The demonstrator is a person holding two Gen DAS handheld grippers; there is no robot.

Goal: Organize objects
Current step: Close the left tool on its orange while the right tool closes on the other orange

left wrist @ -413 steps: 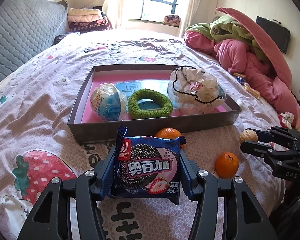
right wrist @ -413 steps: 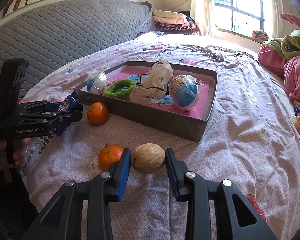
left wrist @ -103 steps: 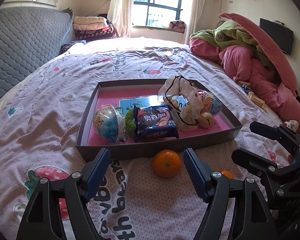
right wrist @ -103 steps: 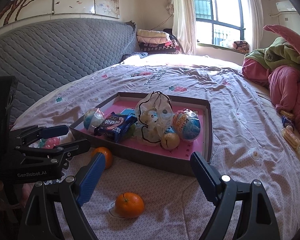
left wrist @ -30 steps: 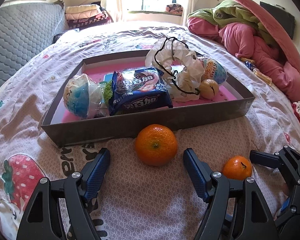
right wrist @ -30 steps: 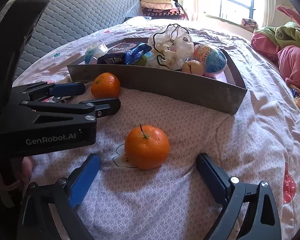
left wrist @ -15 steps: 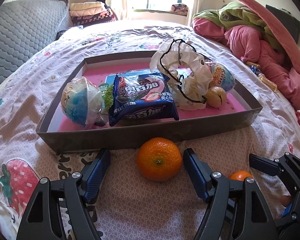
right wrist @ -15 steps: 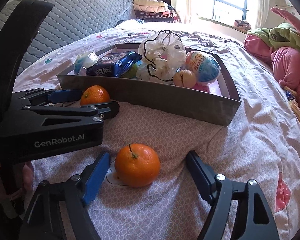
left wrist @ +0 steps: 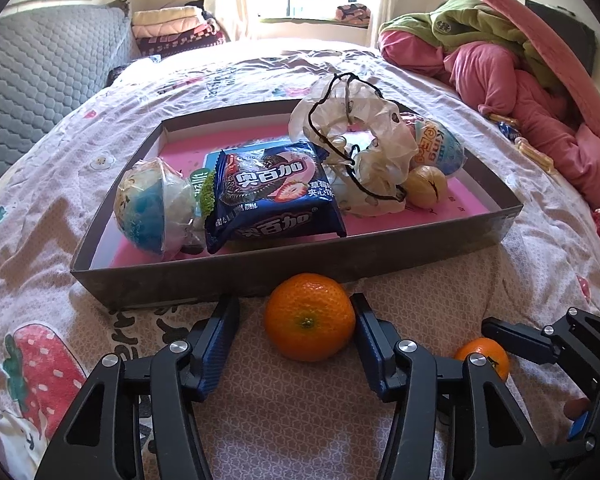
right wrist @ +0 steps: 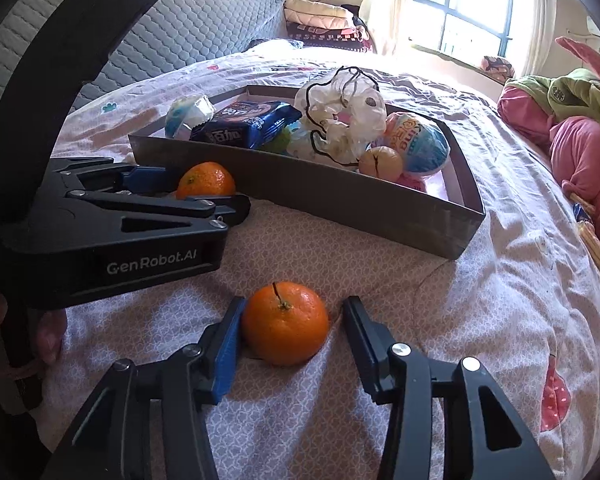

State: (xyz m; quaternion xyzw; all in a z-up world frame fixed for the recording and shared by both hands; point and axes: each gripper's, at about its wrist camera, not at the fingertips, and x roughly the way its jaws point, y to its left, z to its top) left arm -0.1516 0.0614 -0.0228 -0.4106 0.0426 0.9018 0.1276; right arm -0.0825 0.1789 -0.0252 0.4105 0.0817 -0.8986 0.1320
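An orange (left wrist: 310, 316) lies on the bedspread in front of the grey tray (left wrist: 219, 276). My left gripper (left wrist: 293, 300) straddles it with closing jaws: the right pad touches it, the left pad stands apart. A second orange (right wrist: 285, 324) sits between the closing jaws of my right gripper (right wrist: 293, 303): the left pad touches, the right is off it. The tray holds a blue cookie pack (left wrist: 271, 192), a wrapped ball (left wrist: 155, 208), a plastic bag (left wrist: 352, 148), a walnut (left wrist: 424, 186) and an egg toy (left wrist: 436, 148).
A heap of pink and green bedding (left wrist: 520, 60) lies at the right of the bed. The grey quilted headboard (left wrist: 27, 80) stands at the left. Folded blankets (left wrist: 171, 28) are stacked by the window. A person's hand (right wrist: 47, 332) holds the left gripper's handle.
Both grippers' jaws have narrowed around their oranges over the last second. Earlier, the cookie pack and the walnut went from the grippers into the tray.
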